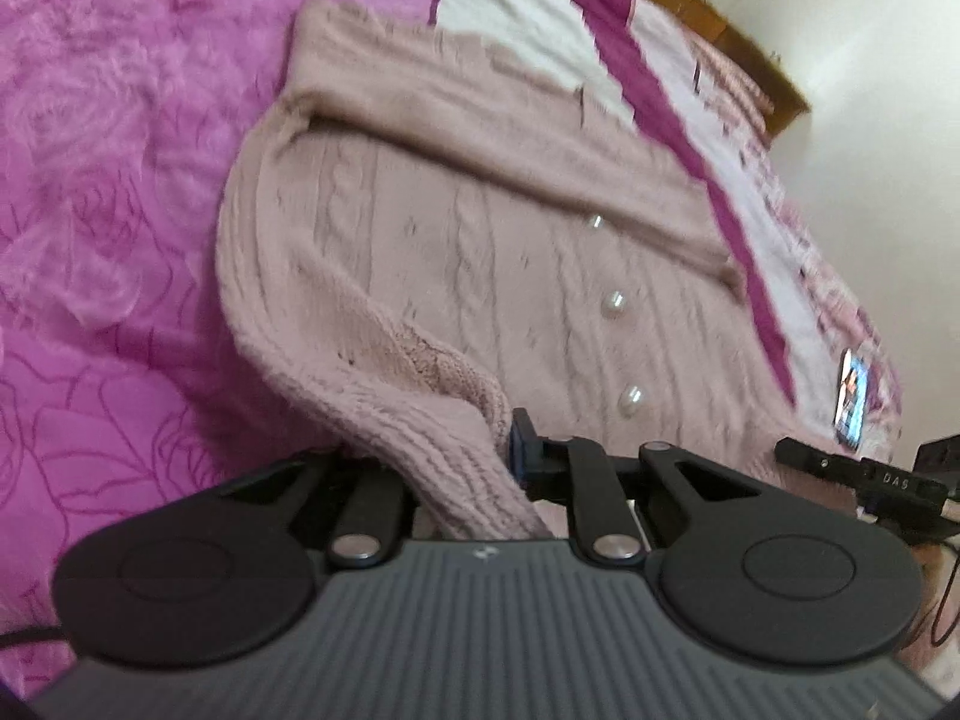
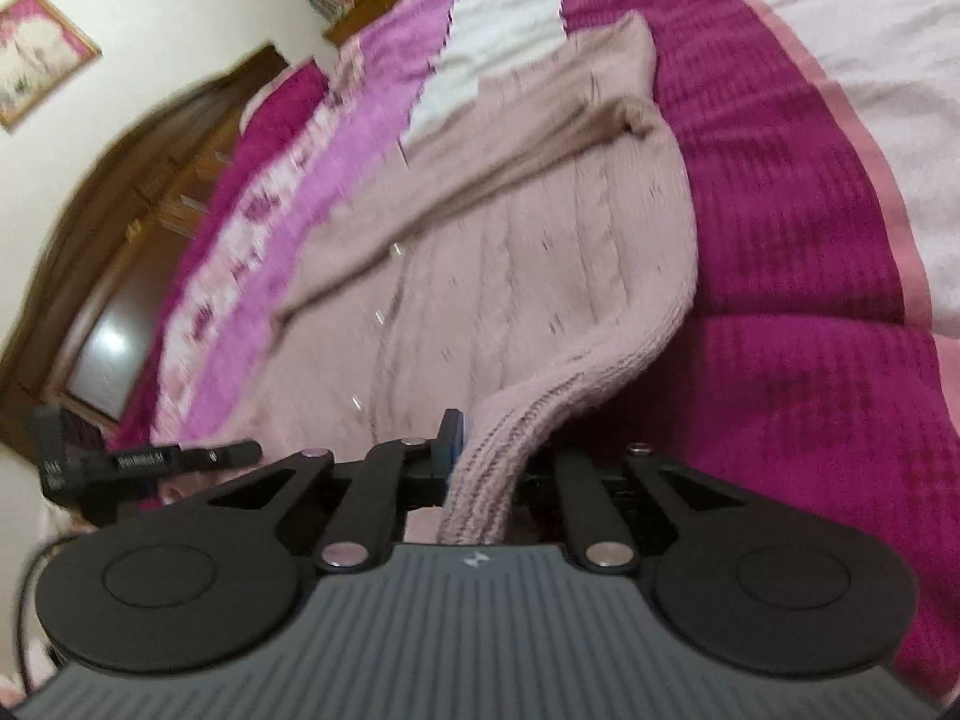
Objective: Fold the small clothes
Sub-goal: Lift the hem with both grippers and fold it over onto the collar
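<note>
A: What's the biggest thing ahead of the claws?

B: The bed (image 1: 108,192), under a pink rose-patterned blanket, running out beyond both claws. On it lies the cardigan (image 1: 480,252), a pale pink cable-knit with pearl buttons (image 1: 613,302) down its front, spread mostly flat.

A: Why flat, with the arms tucked in?

B: I'd judge it's laid out for folding; a sleeve (image 1: 510,168) lies diagonally across the chest, well ahead of the claws.

A: And the claws themselves?

B: The left gripper (image 1: 480,468) is pinched on the near ribbed hem at one corner. The knit runs up from the bed into its jaws, lifted off the blanket. The right gripper (image 2: 486,462) is pressed together on the other hem corner (image 2: 498,450), the fabric bunched between its fingers in the same way.

A: Why both corners?

B: Probably to carry the bottom edge evenly toward the collar, so the fold stays straight. The garment's body lies directly ahead of and below each claw.
</note>
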Demonstrator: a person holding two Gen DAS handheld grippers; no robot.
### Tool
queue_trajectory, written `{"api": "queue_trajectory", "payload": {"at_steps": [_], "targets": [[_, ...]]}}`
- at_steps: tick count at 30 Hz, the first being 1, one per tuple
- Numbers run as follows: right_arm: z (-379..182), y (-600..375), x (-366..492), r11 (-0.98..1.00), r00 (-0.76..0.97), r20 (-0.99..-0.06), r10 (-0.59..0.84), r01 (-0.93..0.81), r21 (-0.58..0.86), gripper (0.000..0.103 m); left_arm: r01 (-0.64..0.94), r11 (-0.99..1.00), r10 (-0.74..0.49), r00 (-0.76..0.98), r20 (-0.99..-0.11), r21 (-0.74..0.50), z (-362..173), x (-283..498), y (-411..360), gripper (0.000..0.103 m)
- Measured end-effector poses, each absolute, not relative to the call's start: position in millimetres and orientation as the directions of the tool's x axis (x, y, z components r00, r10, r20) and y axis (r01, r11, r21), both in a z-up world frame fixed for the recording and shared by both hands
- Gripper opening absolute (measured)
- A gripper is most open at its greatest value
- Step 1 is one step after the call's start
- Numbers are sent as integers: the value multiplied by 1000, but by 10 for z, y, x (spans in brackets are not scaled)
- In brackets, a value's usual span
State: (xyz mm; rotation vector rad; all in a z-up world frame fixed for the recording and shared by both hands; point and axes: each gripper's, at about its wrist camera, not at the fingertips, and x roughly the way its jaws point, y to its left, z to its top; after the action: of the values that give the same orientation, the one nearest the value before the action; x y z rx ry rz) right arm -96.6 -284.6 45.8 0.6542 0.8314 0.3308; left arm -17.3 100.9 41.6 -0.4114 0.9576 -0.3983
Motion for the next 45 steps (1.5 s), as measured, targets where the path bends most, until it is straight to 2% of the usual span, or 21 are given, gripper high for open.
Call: {"api": "queue_trajectory", "payload": {"at_steps": [6, 7, 13, 23, 29, 37, 45], "targets": [[553, -2929, -835, 705, 715, -479, 510, -27, 709, 9, 135, 829, -505, 598, -622, -543, 655, -125, 1025, 14], [571, -2941, -811, 698, 728, -461, 508, -35, 715, 9, 130, 828, -500, 611, -614, -546, 688, -105, 1032, 8], [696, -3053, -647, 661, 797, -357, 487, -69, 747, 9, 119, 830, -471, 674, -570, -545, 874, 32, 1053, 8], [907, -3176, -310, 656, 850, -287, 443, -89, 749, 8, 95, 825, -432, 741, -514, -557, 1088, 267, 1114, 7], [1124, -3199, -59, 656, 880, -222, 420, -125, 744, 8, 58, 852, -350, 803, -483, -520, 1367, 475, 1147, 7], [1303, -3217, 552, 677, 908, -209, 363, -102, 729, 8, 45, 888, -277, 847, -454, -458, 1555, 990, 1041, 7], [1112, -3180, 1193, 717, 907, -284, 312, -29, 696, 8, 18, 902, -251, 834, -492, -430, 1214, 1553, 975, 7]]}}
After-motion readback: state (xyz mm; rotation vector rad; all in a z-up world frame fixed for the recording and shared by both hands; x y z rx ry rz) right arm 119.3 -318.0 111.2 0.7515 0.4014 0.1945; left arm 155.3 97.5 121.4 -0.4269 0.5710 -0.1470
